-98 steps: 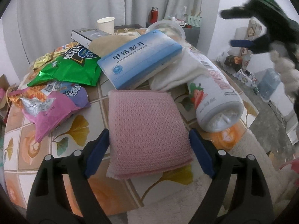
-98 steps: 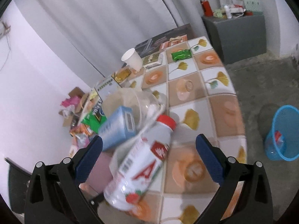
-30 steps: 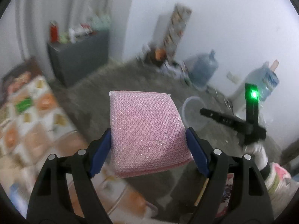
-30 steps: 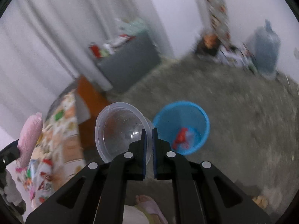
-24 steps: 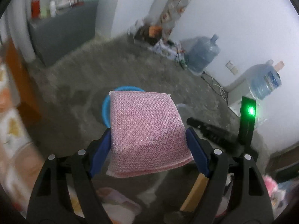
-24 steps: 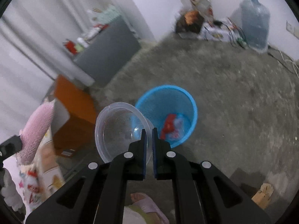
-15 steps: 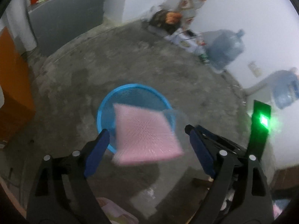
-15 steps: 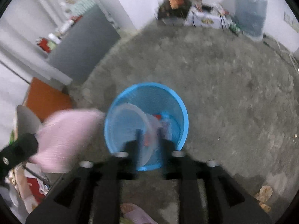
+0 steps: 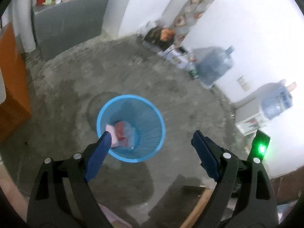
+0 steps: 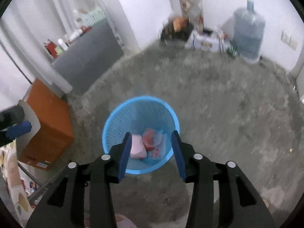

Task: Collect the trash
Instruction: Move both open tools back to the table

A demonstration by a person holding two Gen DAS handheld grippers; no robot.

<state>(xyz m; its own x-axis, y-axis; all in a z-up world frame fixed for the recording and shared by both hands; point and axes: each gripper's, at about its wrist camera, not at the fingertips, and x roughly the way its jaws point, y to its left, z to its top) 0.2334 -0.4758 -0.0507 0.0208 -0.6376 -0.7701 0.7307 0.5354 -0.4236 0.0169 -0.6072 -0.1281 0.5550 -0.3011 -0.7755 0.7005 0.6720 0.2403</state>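
Note:
A blue mesh waste basket (image 9: 152, 114) stands on the grey concrete floor; it also shows in the right wrist view (image 10: 117, 121). Inside it lie the pink sponge cloth (image 10: 137, 147), a red wrapper (image 10: 149, 138) and a clear plastic container (image 10: 158, 148); the pink cloth also shows in the left wrist view (image 9: 111, 131). My left gripper (image 9: 150, 144) is open and empty above the basket. My right gripper (image 10: 151, 148) is open and empty, straight over the basket. A left fingertip (image 10: 18, 130) shows at the right wrist view's left edge.
An orange box (image 10: 47, 127) stands left of the basket, beside the tiled table's edge (image 10: 9, 171). A grey cabinet (image 10: 89, 57) with bottles is against the curtain. Large water bottles (image 10: 248, 36) and boxes line the far wall. A wooden strip (image 9: 195, 209) lies on the floor.
Both grippers swung from the table to above the basket. The left let go of the pink cloth and the right let go of the clear container; both fell into the basket.

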